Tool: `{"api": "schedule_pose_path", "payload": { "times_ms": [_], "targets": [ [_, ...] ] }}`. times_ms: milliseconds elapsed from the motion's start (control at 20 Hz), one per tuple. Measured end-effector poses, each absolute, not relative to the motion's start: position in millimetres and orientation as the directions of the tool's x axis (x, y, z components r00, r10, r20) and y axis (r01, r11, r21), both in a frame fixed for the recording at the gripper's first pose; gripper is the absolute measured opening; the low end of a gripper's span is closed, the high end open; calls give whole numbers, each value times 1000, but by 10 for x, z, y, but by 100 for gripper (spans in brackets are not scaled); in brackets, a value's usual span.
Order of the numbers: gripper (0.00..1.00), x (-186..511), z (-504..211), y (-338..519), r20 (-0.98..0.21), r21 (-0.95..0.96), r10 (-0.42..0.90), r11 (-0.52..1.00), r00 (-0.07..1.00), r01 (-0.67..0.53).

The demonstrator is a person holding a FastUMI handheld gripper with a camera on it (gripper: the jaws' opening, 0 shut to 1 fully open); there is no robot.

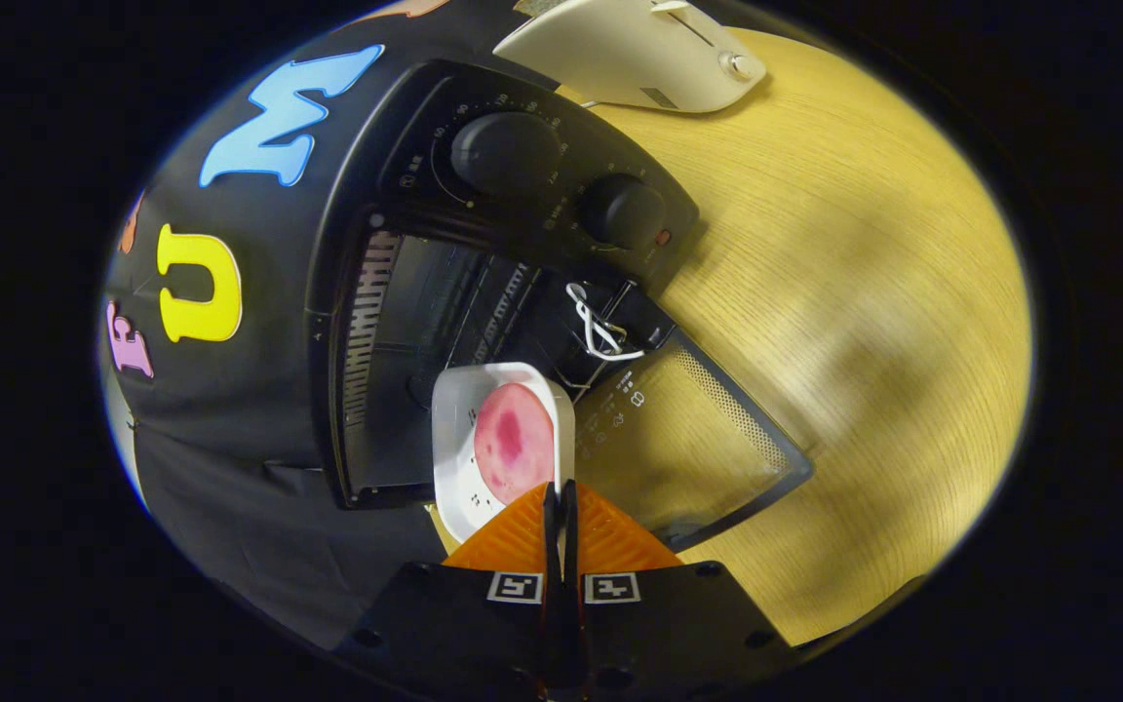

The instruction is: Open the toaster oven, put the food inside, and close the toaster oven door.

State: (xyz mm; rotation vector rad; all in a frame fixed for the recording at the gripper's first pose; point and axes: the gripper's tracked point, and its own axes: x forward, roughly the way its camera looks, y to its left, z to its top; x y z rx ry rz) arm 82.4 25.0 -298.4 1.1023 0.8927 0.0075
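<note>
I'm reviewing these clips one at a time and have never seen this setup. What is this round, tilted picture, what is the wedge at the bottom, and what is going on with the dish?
This is the gripper view: a fisheye camera riding on a hand-held two-finger gripper, looking forward along its fingers, hence the round, tilted look. The wedge at the bottom is the gripper, its two fingers shut on the near rim of a white dish. The dish carries a round pink piece of food. Just beyond it stands a black toaster oven with two knobs, its glass door folded down open, on a wooden table. The dish hangs at the oven's mouth, above the door's hinge end. A white cord dangles near the hinge. A cream-coloured appliance sits further back.
</note>
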Motion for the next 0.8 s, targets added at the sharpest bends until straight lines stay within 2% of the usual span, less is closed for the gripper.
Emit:
{"api": "schedule_pose_path", "payload": {
  "times_ms": [450,600,800],
  "targets": [
    [2,1357,-2913,223,-561,817,293,345,774,462],
    [2,1499,-2867,327,-534,840,290,288,794,459],
    [2,1644,-2886,386,-530,838,256,303,808,454]
  ]
}}
